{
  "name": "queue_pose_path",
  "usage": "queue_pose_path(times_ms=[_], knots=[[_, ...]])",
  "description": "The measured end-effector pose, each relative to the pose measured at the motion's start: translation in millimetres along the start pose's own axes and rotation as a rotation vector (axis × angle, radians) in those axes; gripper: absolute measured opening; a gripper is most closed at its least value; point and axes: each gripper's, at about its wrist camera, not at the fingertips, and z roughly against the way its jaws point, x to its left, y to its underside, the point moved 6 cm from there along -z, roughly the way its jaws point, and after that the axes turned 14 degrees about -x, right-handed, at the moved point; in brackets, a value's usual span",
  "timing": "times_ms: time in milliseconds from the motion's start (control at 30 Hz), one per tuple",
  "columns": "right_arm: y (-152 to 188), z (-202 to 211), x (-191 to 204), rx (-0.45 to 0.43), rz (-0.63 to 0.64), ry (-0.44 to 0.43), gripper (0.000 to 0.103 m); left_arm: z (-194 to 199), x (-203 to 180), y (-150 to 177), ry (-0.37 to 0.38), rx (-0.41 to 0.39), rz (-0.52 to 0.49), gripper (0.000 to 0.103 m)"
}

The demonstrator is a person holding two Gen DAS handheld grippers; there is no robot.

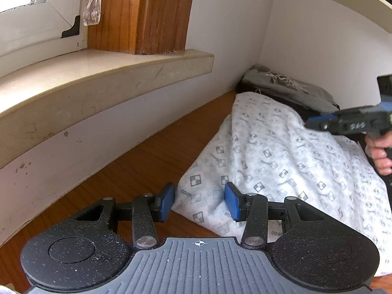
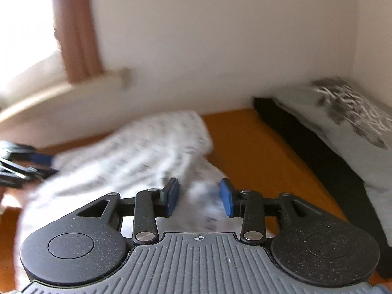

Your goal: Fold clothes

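1. The left gripper [image 1: 199, 202] has its blue pads [image 1: 167, 202] standing apart, roughly half spread. A corner of the white patterned garment [image 1: 281, 161] lies in the gap between them, but neither pad visibly presses on it.
2. The right gripper [image 2: 199, 198] has its jaws parted to a moderate gap. White cloth of the same garment [image 2: 127, 156] lies below and between the pads; the view is blurred, and no pinch on the fabric can be made out.
3. The garment sits in a rumpled mound on the wooden tabletop [image 1: 137, 171], white with small grey checked motifs, between the two grippers.
4. In the left wrist view the right gripper [image 1: 316, 123] reaches in over the far side of the mound, with the person's hand [image 1: 381, 154] gripping its handle at the picture's edge.
5. Behind the mound, in the corner by the wall, lies a folded grey garment with a pale print [image 1: 289, 85] on top of something dark.
6. A pale window sill [image 1: 98, 78] runs along the wall to the left, with a wooden post [image 1: 144, 12] standing on it.
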Motion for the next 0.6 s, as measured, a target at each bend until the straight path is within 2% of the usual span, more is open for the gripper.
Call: queue_pose_path(times_ms=[167,233,367,433,533,600], knots=[[-1,15,-12,-0.058,-0.009,0.089,0.038,1,0,0,-0.002,0.0,0.002,0.049],[-1,22,-7,-0.077,0.017,0.096,0.038,0,0,0,-0.001,0.0,0.003,0.049],[8,32,5,-0.063,0.059,0.037,0.038,0,0,1,-0.001,0.0,0.004,0.05],[13,29,-1,-0.051,0.074,0.072,0.039,0,0,1,-0.002,-0.001,0.004,0.05],[10,33,-18,-0.079,0.028,0.147,0.039,0,0,0,-0.002,-0.001,0.002,0.05],[7,45,-15,-0.114,0.019,0.138,0.038,0,1,0,-0.001,-0.001,0.002,0.05]])
